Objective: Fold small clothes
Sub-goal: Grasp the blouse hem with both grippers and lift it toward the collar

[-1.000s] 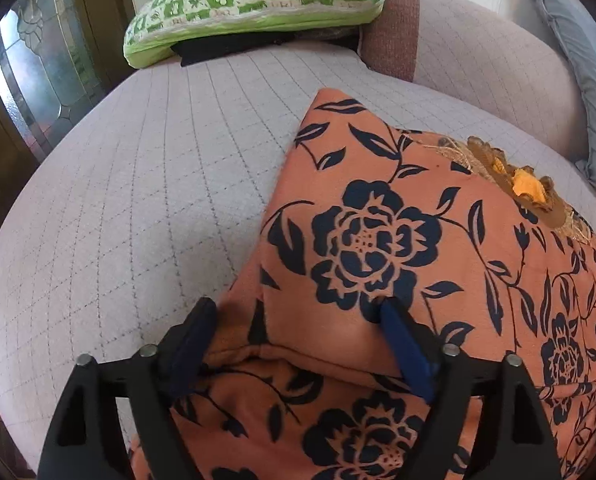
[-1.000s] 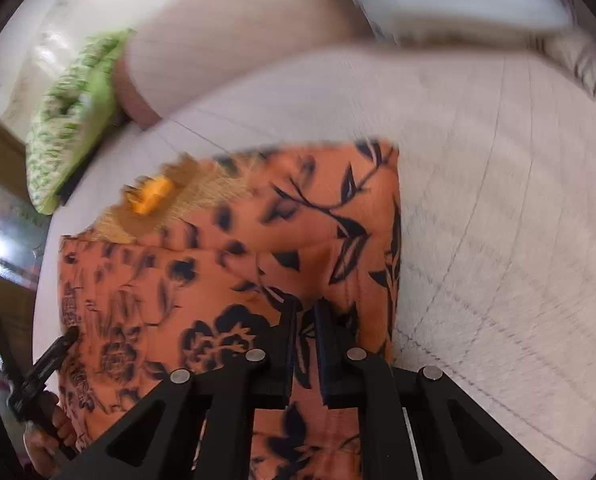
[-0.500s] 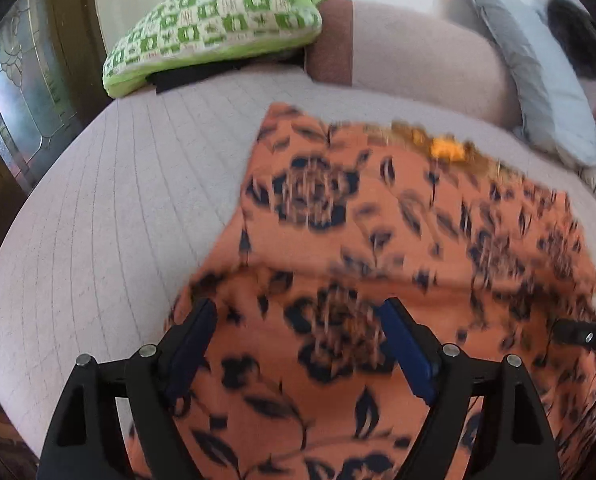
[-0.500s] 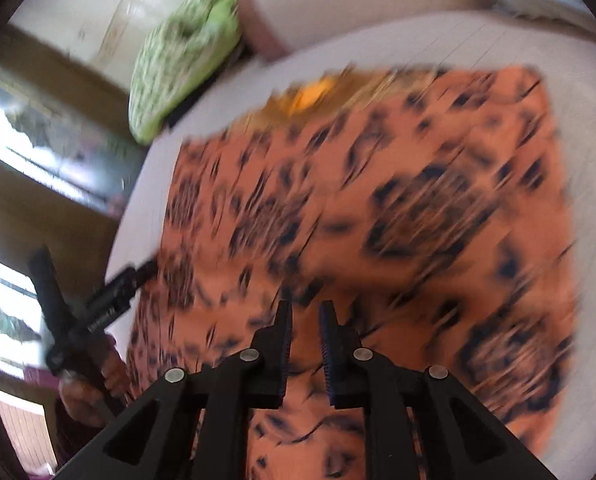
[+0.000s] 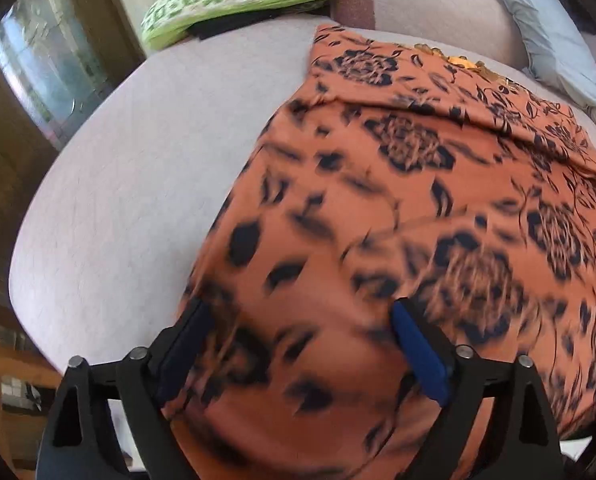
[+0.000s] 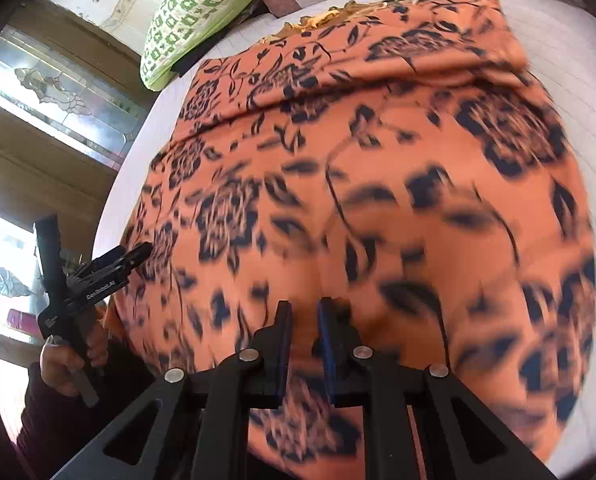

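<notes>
An orange garment printed with dark flowers [image 5: 438, 216] lies spread on a pale quilted sofa seat [image 5: 138, 184]. The left tool [image 5: 298, 320] is opening wide above the cloth, gripping nothing. The right tool [image 6: 303, 316], nearly closed, is parting slightly over the fabric; whether it pinches cloth is unclear.

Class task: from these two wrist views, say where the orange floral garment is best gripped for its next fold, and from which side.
Probably the near hem of the orange floral garment, approached from the near edge of the sofa seat: that edge lies closest and hangs free, while the far end is already folded over.
</notes>
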Demonstrator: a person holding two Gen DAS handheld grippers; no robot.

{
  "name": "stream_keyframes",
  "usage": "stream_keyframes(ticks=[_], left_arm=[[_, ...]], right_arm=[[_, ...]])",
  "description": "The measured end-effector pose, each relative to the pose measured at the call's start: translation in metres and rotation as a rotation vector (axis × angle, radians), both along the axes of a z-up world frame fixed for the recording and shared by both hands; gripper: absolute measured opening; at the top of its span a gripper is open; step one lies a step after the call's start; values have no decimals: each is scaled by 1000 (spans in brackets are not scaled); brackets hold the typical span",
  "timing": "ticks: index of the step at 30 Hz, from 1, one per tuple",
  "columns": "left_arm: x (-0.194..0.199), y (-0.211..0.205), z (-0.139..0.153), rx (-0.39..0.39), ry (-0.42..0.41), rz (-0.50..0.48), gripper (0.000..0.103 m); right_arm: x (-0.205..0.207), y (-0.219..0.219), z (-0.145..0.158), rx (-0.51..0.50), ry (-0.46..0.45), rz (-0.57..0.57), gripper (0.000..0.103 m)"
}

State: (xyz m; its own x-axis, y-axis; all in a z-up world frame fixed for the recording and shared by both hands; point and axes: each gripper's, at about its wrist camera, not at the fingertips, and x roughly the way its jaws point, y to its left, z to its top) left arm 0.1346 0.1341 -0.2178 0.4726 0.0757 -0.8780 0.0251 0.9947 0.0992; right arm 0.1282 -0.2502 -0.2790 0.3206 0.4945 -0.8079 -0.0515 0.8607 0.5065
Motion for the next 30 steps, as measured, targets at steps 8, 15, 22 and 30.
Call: stream_keyframes(ticks=[8, 15, 22, 30], left_arm=[[-29, 17, 1, -34, 62, 14, 94], [-38, 30, 39, -44, -16, 60, 93], [-37, 49, 6, -20, 107, 122, 95], [-71, 109, 26, -19, 99, 143, 95]], right_arm=[[-37, -7, -5, -12, 30, 8, 17], [-33, -11, 10, -15, 98, 4, 16], [-15, 36, 7, 1, 93, 63, 17], [-40, 15, 11, -7, 121, 95, 17]])
